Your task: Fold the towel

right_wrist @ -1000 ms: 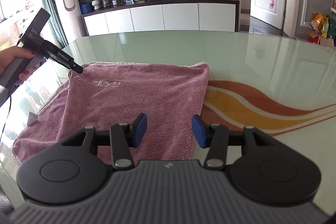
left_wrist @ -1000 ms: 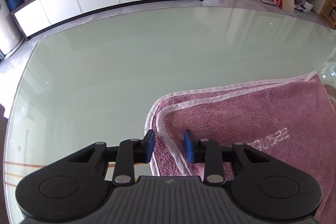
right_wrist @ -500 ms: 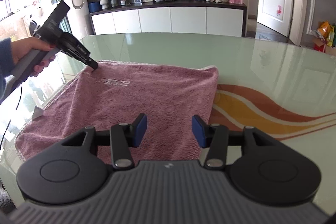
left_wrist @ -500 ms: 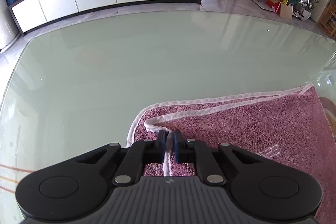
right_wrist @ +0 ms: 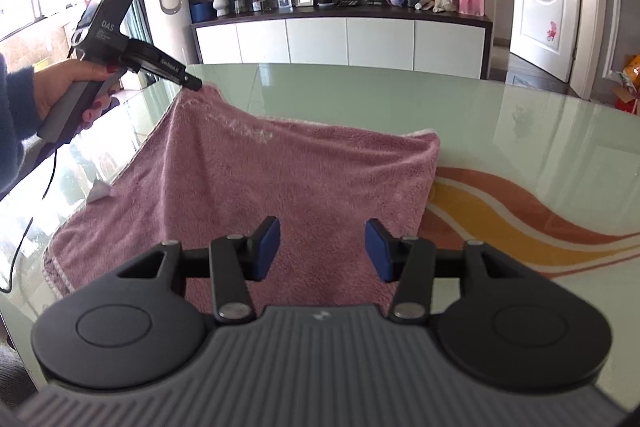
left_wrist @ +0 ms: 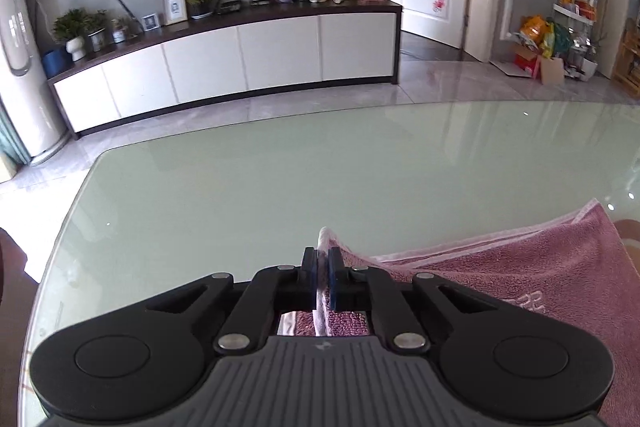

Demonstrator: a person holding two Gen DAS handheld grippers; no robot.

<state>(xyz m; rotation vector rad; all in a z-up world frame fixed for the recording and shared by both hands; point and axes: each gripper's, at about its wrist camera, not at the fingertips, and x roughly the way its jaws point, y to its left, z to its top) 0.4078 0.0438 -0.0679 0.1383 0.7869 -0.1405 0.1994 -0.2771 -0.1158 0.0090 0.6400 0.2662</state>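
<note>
My left gripper (left_wrist: 322, 269) pinches the towel (right_wrist: 280, 183) by its far left corner, peaked off the table (right_wrist: 520, 131), so I can carry it over for a fold; my right gripper (right_wrist: 322, 247) hangs half open over the near edge, holding nothing. Its long axis runs left to right
</note>
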